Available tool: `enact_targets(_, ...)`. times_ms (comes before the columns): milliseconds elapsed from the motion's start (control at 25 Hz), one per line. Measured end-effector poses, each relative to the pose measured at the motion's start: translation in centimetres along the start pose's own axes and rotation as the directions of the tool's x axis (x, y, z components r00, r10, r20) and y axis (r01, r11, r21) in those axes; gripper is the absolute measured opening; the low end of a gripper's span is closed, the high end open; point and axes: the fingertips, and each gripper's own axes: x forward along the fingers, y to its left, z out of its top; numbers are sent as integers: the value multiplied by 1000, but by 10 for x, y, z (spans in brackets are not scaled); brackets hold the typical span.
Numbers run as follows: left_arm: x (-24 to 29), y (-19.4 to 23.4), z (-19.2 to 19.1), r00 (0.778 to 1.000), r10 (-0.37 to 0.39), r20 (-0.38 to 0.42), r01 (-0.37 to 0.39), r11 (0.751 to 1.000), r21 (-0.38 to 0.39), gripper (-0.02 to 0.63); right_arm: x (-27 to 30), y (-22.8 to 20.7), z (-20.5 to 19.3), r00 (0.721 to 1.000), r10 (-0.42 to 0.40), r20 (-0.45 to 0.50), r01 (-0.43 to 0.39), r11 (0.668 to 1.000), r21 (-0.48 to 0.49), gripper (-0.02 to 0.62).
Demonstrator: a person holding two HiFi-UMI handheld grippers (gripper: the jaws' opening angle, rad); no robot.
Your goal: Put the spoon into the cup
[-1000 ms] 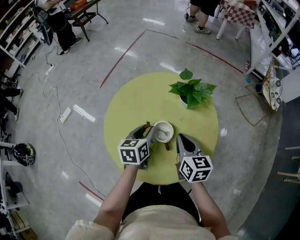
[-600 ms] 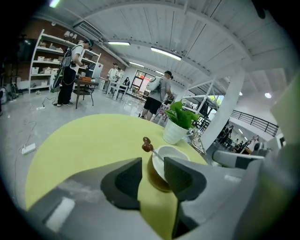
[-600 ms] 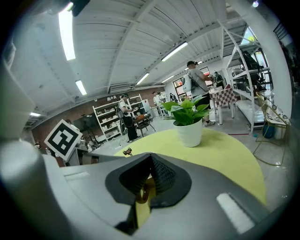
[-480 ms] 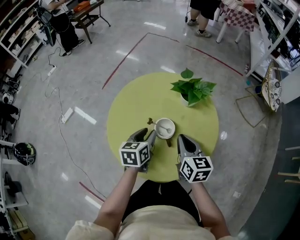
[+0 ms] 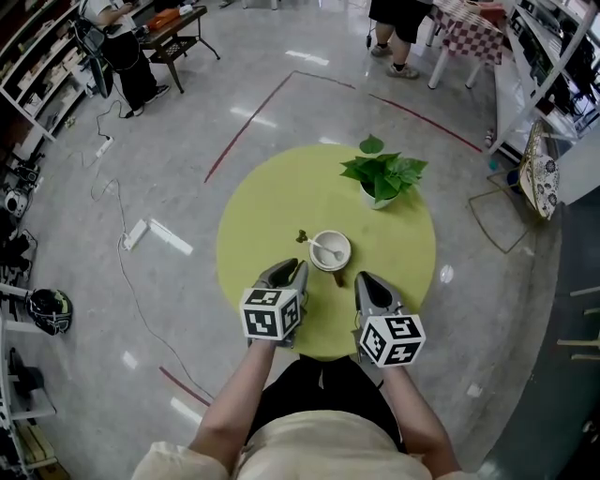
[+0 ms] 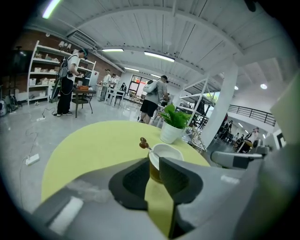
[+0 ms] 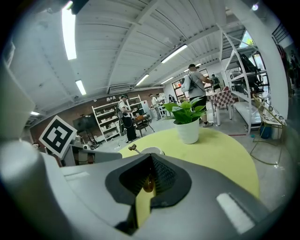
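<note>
The print on show was the black-and-white square markers on the cubes of the two grippers, patterns rather than words. The left gripper (image 5: 293,269) had just been closing its jaws; they stood partly apart with nothing between them, only the tabletop and the cup showing through the gap. The right gripper (image 5: 361,277) was clenched, its jaw tips together and holding nothing. Both hung over the near edge of the table, apart from the cup (image 5: 330,250), which stood just beyond and between them. The cup was white inside, and the spoon (image 5: 322,247) lay in it, its pale bowl down in the cup and its handle leaning over the far-left rim, ending in a small brown knob. The table (image 5: 267,211) was round with a plain yellow-green top, and a leafy green potted plant (image 5: 384,176) in a white pot stood at its far right. Around it spread a glossy grey floor (image 5: 281,112) marked with red tape lines (image 5: 248,108). A white power strip (image 5: 131,230) with its cable lay on the floor to the left, and a dark helmet (image 5: 49,307) sat nearer the left edge. A person (image 5: 117,42) stood by dark shelving at far left, another person (image 5: 398,23) beside a checked tablecloth (image 5: 469,23) at the top, and white racks (image 5: 553,56) lined the right side.
</note>
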Motion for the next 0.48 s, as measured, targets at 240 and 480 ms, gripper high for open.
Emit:
enact_targets(240,-12,-9,1,1000,-8,16,7,999,34,44,-10,5,-3,1000,-9,6,9,1000,-6,0)
enact_targets(480,-29,-13,1,999,-26,35,24,998,55,25,-19,16,-6,1000,-20,18,20,1000,-10,0)
